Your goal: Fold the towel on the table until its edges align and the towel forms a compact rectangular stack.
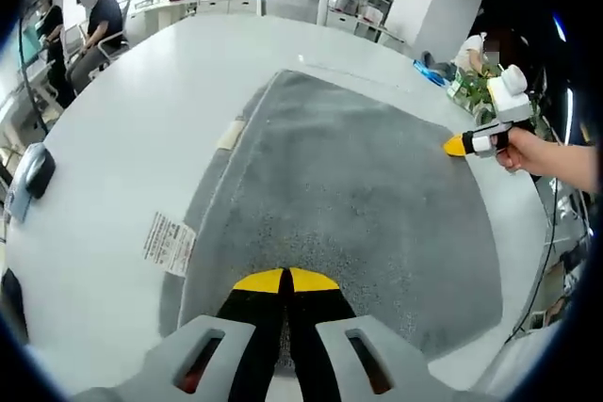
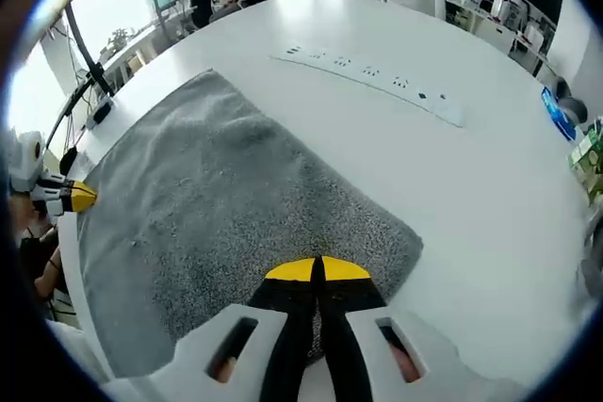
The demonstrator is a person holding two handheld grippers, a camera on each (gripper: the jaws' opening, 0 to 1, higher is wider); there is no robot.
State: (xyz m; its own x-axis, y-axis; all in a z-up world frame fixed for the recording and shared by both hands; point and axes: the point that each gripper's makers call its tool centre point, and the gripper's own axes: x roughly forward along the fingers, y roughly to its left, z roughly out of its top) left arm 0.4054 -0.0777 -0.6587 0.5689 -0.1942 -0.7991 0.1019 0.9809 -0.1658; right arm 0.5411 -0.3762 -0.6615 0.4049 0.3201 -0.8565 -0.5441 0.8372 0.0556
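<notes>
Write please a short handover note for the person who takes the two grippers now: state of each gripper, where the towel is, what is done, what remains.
Left gripper: jaws shut on the near edge of the grey towel.
Right gripper: jaws shut on another corner of the same towel.
Towel: lies spread on the white table, with a care label showing at one side.
Done: both corners are gripped.
Left: it looks at most partly folded; bring the edges together, then fold again into a compact rectangle.
</notes>
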